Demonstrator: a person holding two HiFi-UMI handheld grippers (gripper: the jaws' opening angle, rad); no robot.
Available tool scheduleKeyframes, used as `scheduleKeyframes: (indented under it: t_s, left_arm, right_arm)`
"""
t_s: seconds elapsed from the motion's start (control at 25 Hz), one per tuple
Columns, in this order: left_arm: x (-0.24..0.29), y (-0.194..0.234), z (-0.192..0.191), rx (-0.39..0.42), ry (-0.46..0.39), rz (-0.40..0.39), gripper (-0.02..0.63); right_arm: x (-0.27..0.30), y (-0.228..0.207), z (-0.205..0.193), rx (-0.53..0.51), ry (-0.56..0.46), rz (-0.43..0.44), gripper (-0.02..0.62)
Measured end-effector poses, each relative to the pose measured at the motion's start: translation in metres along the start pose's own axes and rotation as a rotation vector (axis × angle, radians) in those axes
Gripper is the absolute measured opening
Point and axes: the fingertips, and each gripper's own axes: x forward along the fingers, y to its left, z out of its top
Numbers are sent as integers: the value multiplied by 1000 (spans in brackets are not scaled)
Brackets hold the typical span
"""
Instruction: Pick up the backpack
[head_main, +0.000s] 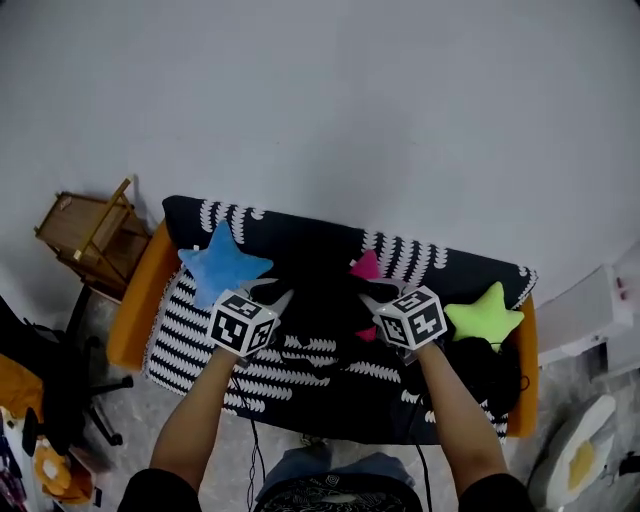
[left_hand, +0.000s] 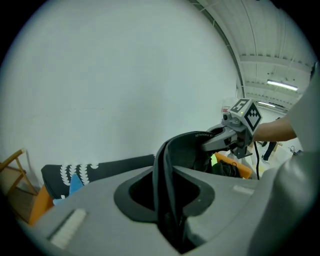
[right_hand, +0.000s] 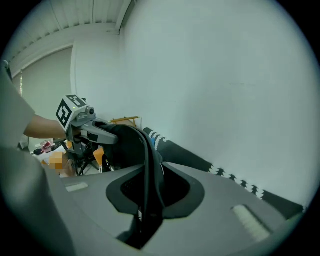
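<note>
Gripper views alone show left gripper and right gripper clamped on backpack straps.

The backpack is matt black cloth, its strap smooth webbing. The left gripper and right gripper are matt grey plastic with black pads. Mid-frame, the throw is black-and-white patterned fabric. The blue star cushion and green star cushion look plush. The rack at left is bare wood. The wall is smooth and matt.
</note>
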Motion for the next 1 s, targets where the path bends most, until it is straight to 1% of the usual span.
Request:
scheduleKeyframes:
  t_s: [0.32, 0.48, 0.6, 0.72, 0.84, 1.0]
  left_arm:
    - [-34, -12, 77, 56, -102, 57, 64]
    - [-50, -19, 107, 84, -131, 94, 64]
    - [-51, -29, 129, 112, -143, 119, 63]
    - [-61, -30, 143, 117, -158, 173, 61]
    - [-79, -24, 153, 107, -180, 245, 61]
    - [-97, -19, 164, 91, -205, 344, 61]
  right_arm:
    - [-55, -5, 69, -40, -119, -101, 74]
    - [-75, -6, 95, -63, -176, -110, 74]
    - [-89, -19, 108, -75, -212, -114, 74]
    - [-94, -20, 126, -107, -245, -93, 74]
    - [-93, -11, 147, -150, -275, -47, 74]
    - [-90, -7, 171, -178, -310, 13, 74]
